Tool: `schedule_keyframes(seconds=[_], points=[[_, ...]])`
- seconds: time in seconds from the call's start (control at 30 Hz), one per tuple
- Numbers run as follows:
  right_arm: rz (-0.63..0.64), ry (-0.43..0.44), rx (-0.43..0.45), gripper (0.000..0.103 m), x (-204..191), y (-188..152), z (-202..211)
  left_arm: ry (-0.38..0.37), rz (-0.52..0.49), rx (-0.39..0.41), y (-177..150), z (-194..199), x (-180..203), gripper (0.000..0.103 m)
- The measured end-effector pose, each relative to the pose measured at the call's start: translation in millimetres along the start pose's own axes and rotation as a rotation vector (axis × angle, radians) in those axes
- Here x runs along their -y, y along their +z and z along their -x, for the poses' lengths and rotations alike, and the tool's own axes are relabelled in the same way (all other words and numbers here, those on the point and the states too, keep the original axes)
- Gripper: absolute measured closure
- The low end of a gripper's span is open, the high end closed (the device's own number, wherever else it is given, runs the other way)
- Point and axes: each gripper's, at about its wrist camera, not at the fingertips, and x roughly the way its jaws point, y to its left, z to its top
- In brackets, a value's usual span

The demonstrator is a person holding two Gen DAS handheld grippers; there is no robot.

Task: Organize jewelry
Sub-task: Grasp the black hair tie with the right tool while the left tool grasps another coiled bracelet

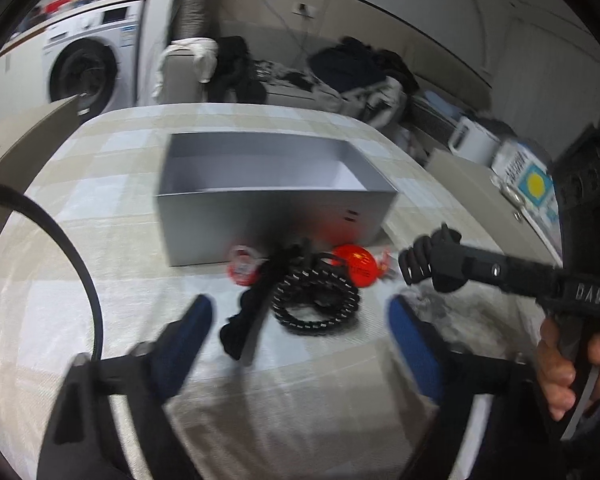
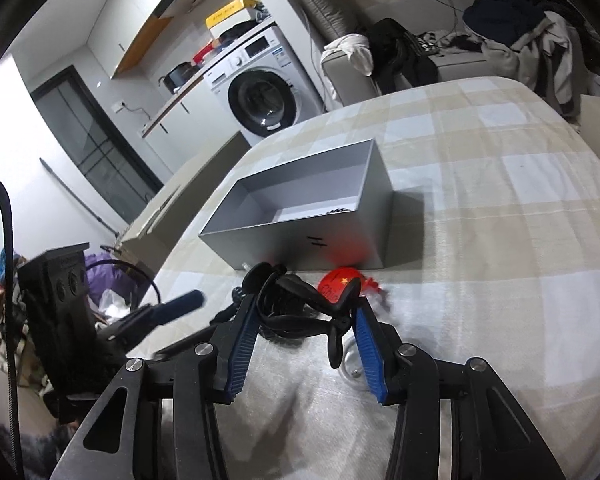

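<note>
From the left wrist camera, the left gripper point(image 1: 300, 316) was seen at the bottom of the frame with its blue-padded jaws spread wide and nothing between them. A grey open box point(image 1: 274, 204) stood at centre on a checked tablecloth point(image 1: 112, 240). Just below the box, a cluster of items lay on the cloth: a black beaded bracelet point(image 1: 316, 300), a black fabric piece point(image 1: 252, 312) to its left, a red ornament point(image 1: 358, 264) to its right and a small red-and-clear item point(image 1: 242, 266) at the left end. The right gripper point(image 1: 428, 260) entered from the right edge, held by a hand point(image 1: 560, 368), with a black object at its tips.

From the right wrist camera, the right gripper point(image 2: 304, 312) was seen at lower centre, its blue pads clamped on a black hair claw clip point(image 2: 324, 308). The red ornament point(image 2: 340, 280) lay just behind the clip, against the near wall of the grey open box point(image 2: 300, 236); a dark beaded edge was glimpsed inside the box at its right end. The left gripper point(image 2: 180, 304) appeared at middle left. A washing machine point(image 2: 264, 88) stood in the upper centre.
</note>
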Motion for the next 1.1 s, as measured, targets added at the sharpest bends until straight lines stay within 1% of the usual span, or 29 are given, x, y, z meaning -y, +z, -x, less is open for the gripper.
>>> schedule_keyframes(seconds=[0.1,0.33,0.5,0.57,0.6,0.63,0.73,0.8,0.93,1.1], points=[[-0.015,-0.002,0.006,0.057,4.6,-1.9,4.1,0.018,-0.042,-0.001,0.3,-3.3,6.0,0.032],[-0.031,-0.003,0.01,0.057,12.0,-4.4,8.5,0.012,-0.033,-0.019,8.4,-12.5,3.6,0.032],[-0.036,0.0,0.014,0.057,14.2,-3.4,10.5,0.02,-0.07,-0.039,8.4,-18.0,9.0,0.033],[-0.036,0.001,0.012,0.057,14.3,-3.2,10.6,0.04,-0.086,-0.047,6.9,-20.6,10.6,0.033],[-0.037,0.0,0.013,0.057,14.3,-3.1,10.5,0.042,-0.088,-0.054,6.4,-21.5,10.7,0.035],[-0.038,0.0,0.013,0.057,14.3,-3.0,10.4,0.039,-0.09,-0.059,6.1,-22.2,11.1,0.041],[-0.039,0.0,0.013,0.057,14.1,-3.0,10.4,0.06,-0.118,-0.068,5.2,-22.2,13.9,0.047],[-0.04,0.001,0.014,0.057,13.5,-3.0,11.2,0.056,-0.135,-0.07,4.1,-20.9,15.3,0.056],[-0.041,0.001,0.017,0.057,13.0,-2.7,11.9,0.057,-0.151,-0.058,3.5,-15.0,16.5,0.061],[-0.03,0.006,0.018,0.057,9.0,-1.6,12.6,0.039,-0.134,-0.032,3.7,-3.7,14.4,0.061]])
